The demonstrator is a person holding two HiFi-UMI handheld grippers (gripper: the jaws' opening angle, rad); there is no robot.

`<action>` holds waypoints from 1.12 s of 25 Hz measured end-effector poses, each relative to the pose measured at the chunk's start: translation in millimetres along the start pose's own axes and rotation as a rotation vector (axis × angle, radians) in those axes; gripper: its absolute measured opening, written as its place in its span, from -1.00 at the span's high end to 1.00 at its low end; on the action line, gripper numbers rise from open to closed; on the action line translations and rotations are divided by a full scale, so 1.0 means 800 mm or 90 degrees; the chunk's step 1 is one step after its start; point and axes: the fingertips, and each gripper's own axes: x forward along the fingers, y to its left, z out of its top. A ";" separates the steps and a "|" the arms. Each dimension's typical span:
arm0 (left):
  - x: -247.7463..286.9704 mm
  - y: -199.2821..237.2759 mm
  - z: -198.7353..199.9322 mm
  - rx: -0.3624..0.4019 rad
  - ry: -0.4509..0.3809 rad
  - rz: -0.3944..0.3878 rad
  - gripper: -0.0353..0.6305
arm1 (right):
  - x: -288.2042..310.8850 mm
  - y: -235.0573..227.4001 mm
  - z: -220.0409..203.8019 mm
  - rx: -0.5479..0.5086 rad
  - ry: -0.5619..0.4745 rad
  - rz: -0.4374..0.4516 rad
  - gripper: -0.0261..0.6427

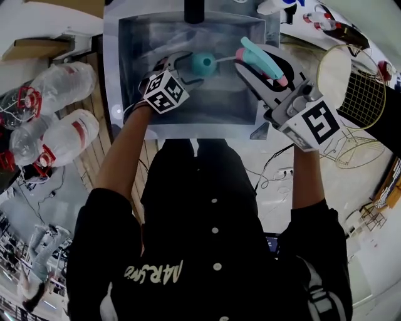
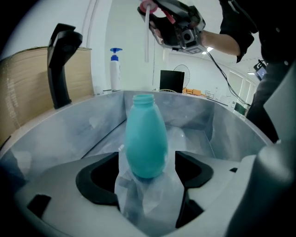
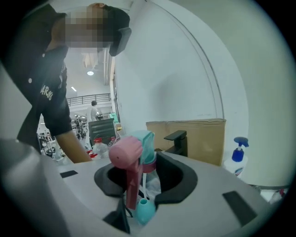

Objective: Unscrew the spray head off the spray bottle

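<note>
A teal bottle stands in the metal sink with its neck bare and open. My left gripper reaches down around the bottle's body. Its jaws are open, with a narrow gap showing on each side of the bottle. My right gripper is raised above and to the right, shut on the teal-and-pink spray head. In the right gripper view the spray head sits between the pads, its white dip tube hanging free over the bottle.
A black faucet rises at the sink's far edge. Large clear water bottles lie to the left, and a wire basket stands at the right. A blue-topped pump bottle and a cardboard box are behind the sink.
</note>
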 end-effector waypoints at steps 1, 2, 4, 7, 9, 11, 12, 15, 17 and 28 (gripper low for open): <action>-0.010 0.001 0.004 0.004 -0.006 0.008 -0.23 | -0.005 -0.005 -0.001 -0.003 0.001 -0.016 0.47; -0.023 0.001 0.009 0.008 -0.014 0.018 -0.23 | -0.011 -0.011 -0.002 -0.006 0.004 -0.032 0.47; -0.056 0.004 0.022 0.018 -0.033 0.047 -0.22 | -0.021 -0.020 0.000 -0.010 0.006 -0.063 0.47; -0.120 0.020 0.042 0.022 -0.055 0.147 0.15 | -0.036 -0.027 0.008 -0.023 0.006 -0.104 0.47; -0.171 0.033 0.061 -0.001 -0.092 0.227 0.50 | -0.047 -0.028 0.016 -0.030 0.002 -0.124 0.47; -0.222 0.041 0.087 -0.041 -0.157 0.272 0.73 | -0.057 -0.029 0.024 -0.026 -0.010 -0.140 0.47; -0.246 0.042 0.100 -0.059 -0.189 0.284 0.80 | -0.063 -0.030 0.028 -0.025 -0.015 -0.148 0.47; -0.306 0.043 0.128 -0.105 -0.252 0.313 0.82 | -0.081 -0.033 0.043 -0.024 -0.031 -0.175 0.47; -0.341 0.046 0.137 -0.139 -0.269 0.337 0.82 | -0.093 -0.035 0.058 -0.020 -0.049 -0.196 0.47; -0.466 0.061 0.156 -0.250 -0.337 0.465 0.82 | -0.163 -0.036 0.118 0.001 -0.134 -0.317 0.47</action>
